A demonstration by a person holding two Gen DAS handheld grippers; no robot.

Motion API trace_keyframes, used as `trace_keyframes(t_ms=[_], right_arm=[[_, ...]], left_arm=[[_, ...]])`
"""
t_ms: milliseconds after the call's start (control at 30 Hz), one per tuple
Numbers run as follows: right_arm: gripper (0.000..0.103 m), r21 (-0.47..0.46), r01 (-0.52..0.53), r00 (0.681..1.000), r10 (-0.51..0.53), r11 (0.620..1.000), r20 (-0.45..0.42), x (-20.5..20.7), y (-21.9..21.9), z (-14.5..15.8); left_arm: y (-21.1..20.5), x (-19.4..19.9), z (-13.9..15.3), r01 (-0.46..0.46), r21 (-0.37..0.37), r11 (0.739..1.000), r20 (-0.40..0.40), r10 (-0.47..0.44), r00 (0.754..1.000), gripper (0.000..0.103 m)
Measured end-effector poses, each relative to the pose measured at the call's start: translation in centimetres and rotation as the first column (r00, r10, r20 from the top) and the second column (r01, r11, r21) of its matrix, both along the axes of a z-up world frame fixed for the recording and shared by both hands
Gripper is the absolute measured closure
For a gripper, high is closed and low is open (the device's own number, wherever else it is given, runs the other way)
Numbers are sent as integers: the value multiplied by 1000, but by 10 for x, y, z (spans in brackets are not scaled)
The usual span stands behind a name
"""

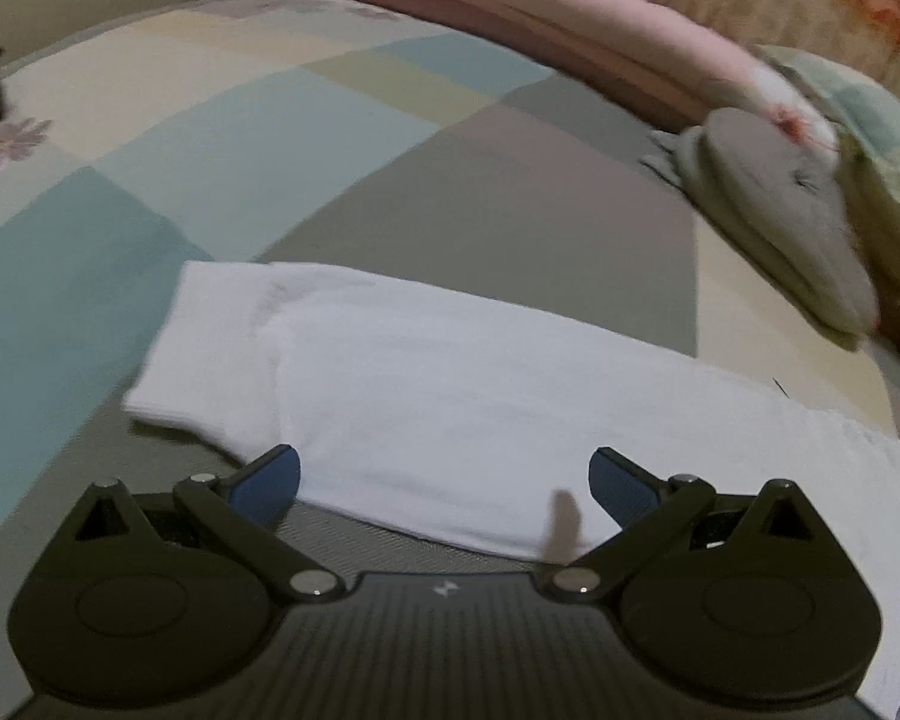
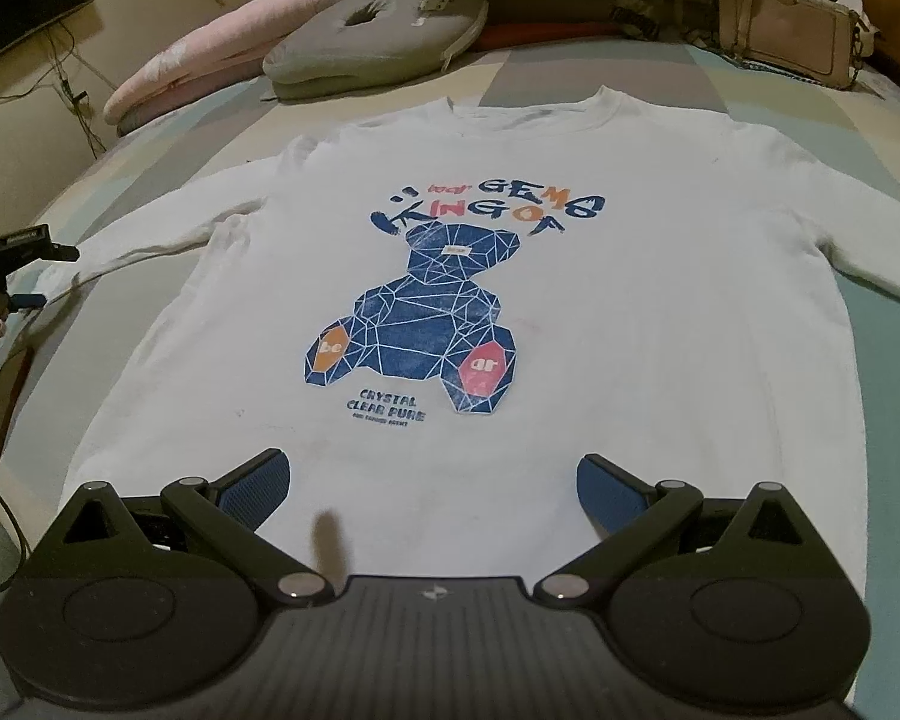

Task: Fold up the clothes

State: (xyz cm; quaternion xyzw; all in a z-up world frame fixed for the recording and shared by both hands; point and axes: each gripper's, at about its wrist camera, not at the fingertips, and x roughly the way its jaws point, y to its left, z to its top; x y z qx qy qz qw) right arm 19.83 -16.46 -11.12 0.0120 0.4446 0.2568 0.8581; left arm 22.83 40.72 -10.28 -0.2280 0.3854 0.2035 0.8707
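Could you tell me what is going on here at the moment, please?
A person is about to fold a white sweatshirt spread flat, print up, on a bed. The left claw is open over one sleeve; the right claw is open at the hem. Nothing is gripped or folded yet.

Place: a bedroom in a home.
Bed: a bed (image 2: 510,69) with a patchwork cover in pastel squares fills both views.
Bedding: a pink floral quilt (image 2: 210,54) and a grey cushion (image 2: 378,39) lie along its far edge.
Personal items: a pale handbag (image 2: 792,30) sits at the far right corner.
Wall: a dark screen (image 2: 24,6) with trailing cables hangs at the left.
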Motion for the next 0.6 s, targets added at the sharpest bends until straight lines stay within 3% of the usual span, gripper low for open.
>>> trace_keyframes(t_ms=[167,400,533,600], right_arm=[[0,-1,-1,1000,1,1000,2,0,1,0],[0,3,6,1000,-6,1000,2,1,-3,1],[0,22,8,1000,-8,1000,5,2,-7,4],[0,23,17,1000,-17,1000,2,4,-10,4]], left_arm=[[-41,23,12,112,74,991,21,-114,993,1],[-88,51,-24,164,227,960,-89,-147,985,1],[-91,47,-12,129,202,971,-105,-109,988,3],[-104,42,8,152,212,965,-75,-139,987,3]])
